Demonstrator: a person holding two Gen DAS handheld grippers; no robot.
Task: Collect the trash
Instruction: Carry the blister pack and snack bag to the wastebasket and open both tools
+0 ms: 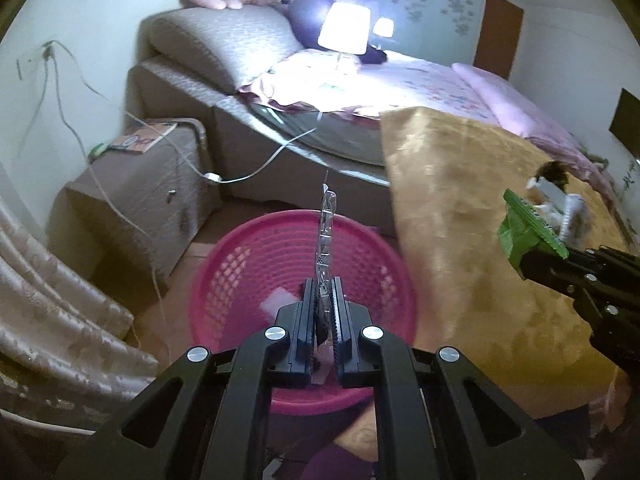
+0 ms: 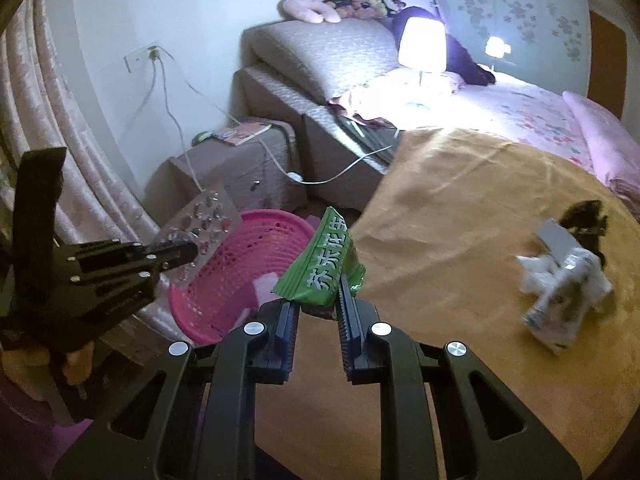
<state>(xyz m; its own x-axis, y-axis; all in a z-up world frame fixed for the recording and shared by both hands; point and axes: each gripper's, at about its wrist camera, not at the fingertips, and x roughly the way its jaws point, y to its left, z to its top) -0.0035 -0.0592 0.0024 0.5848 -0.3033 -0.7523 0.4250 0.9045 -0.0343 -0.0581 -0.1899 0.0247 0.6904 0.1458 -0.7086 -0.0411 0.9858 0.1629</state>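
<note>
With the left gripper (image 1: 323,312) clenched on the blister pack (image 1: 326,240) directly above the pink basket (image 1: 240,264), and the right gripper (image 2: 318,312) grasping the green wrapper (image 2: 326,264) just beside that basket, each should release only once squarely over its opening.

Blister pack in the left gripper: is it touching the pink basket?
Apart. In the right wrist view the blister pack, clamped by the left gripper, hangs above the pink basket rim with a visible gap.

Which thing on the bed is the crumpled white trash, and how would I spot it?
Find the bed's yellow-brown blanket. Out on it, away from the pink basket, lies the crumpled white wrapper. It is the only pale, scrunched thing there, with a dark fuzzy clump just behind it; the green packet is held up in a tool instead.
</note>
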